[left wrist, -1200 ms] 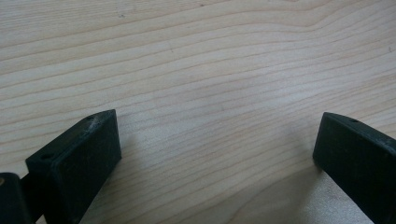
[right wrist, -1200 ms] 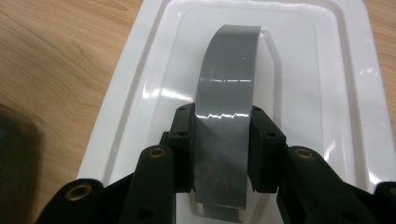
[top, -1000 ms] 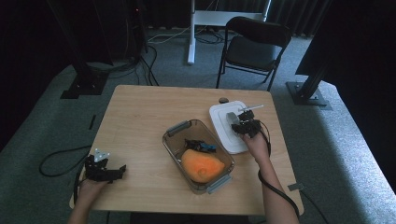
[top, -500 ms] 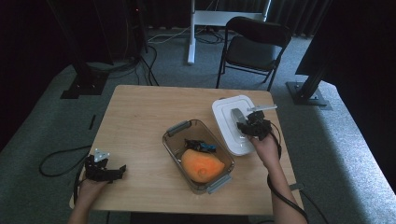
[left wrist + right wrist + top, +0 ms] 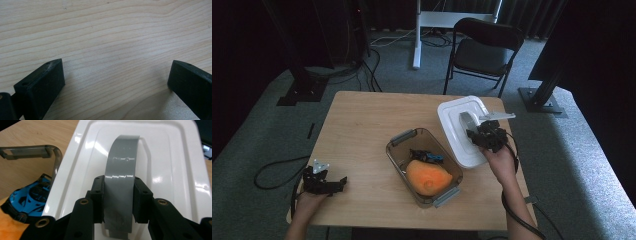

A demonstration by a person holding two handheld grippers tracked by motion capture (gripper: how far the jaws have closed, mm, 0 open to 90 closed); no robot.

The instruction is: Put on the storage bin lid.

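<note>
The right tongs [image 5: 119,202] clamp the grey handle [image 5: 122,170] of the white lid [image 5: 462,131]. Just beside them sits the clear container [image 5: 424,165]. The left tongs [image 5: 115,82] gape wide over bare surface [image 5: 112,30].

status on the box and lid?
Done: the orange thing and blue toy lie in the clear box. In hand: the right gripper is clamped on the grey handle of the white lid. Left: lid on box. The left gripper is open, idle over the table.

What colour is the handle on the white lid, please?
Grey handle on the white plastic lid; right gripper view shows it best.
</note>
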